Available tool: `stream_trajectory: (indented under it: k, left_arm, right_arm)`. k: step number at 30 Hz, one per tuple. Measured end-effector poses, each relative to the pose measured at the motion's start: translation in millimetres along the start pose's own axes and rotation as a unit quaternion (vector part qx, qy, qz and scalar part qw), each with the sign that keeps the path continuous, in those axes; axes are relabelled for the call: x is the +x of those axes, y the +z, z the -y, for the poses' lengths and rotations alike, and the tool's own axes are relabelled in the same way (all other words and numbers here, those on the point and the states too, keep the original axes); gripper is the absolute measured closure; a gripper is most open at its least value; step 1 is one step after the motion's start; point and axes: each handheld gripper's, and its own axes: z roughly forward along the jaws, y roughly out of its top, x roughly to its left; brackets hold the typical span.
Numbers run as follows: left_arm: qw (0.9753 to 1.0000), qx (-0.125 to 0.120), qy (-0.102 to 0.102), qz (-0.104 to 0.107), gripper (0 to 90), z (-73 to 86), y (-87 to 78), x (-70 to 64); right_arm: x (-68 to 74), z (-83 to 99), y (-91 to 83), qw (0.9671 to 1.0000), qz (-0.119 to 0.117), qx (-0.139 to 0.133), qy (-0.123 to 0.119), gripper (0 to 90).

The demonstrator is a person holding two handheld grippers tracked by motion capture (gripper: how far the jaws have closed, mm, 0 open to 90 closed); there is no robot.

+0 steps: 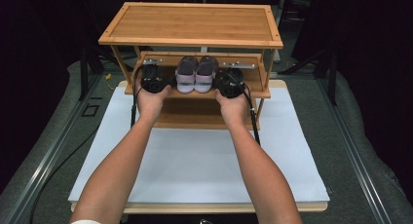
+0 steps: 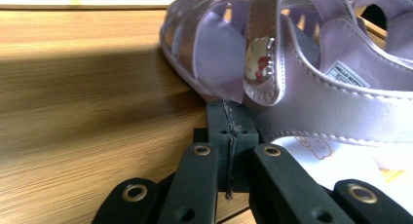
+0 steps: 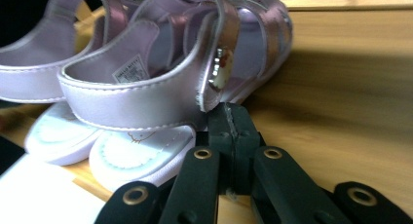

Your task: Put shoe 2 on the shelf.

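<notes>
Sandals (image 1: 196,74), a lilac pair, stood side by side at the front edge of the rack's middle shelf (image 1: 253,92), toes toward the back. The left hand-held gripper (image 1: 154,84) and right hand-held gripper (image 1: 230,86) flanked them, equally near, jaws closed on nothing.
</notes>
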Motion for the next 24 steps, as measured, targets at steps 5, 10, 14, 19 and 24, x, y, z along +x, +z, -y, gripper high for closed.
stream_trajectory:
  k: [5,10,14,19,24]
  left_arm:
    - [0.9999,-0.002,0.010,0.004,90.0,-1.1,1.9,-2.7]
    - [0.9999,-0.004,0.007,-0.012,90.0,-3.2,4.2,-1.6]
    - [1.0000,-0.004,0.003,-0.004,90.0,-2.2,4.5,1.1]
    - [0.9998,-0.011,0.006,-0.017,89.4,-2.4,0.3,-0.2]
    - [0.9995,-0.028,0.003,-0.012,87.3,0.6,-20.9,5.3]
  right_arm:
    - [-3.7,-5.9,0.5,0.9996,0.024,0.008,-0.009,90.0]
    - [1.7,-5.4,0.8,0.9997,0.018,0.009,-0.012,90.0]
    - [3.3,-5.3,1.6,0.9991,0.040,0.005,-0.017,90.0]
    - [5.3,-3.1,-1.3,0.9973,0.061,0.009,-0.040,90.0]
    - [1.5,0.1,-15.8,0.9967,0.064,-0.005,-0.049,90.0]
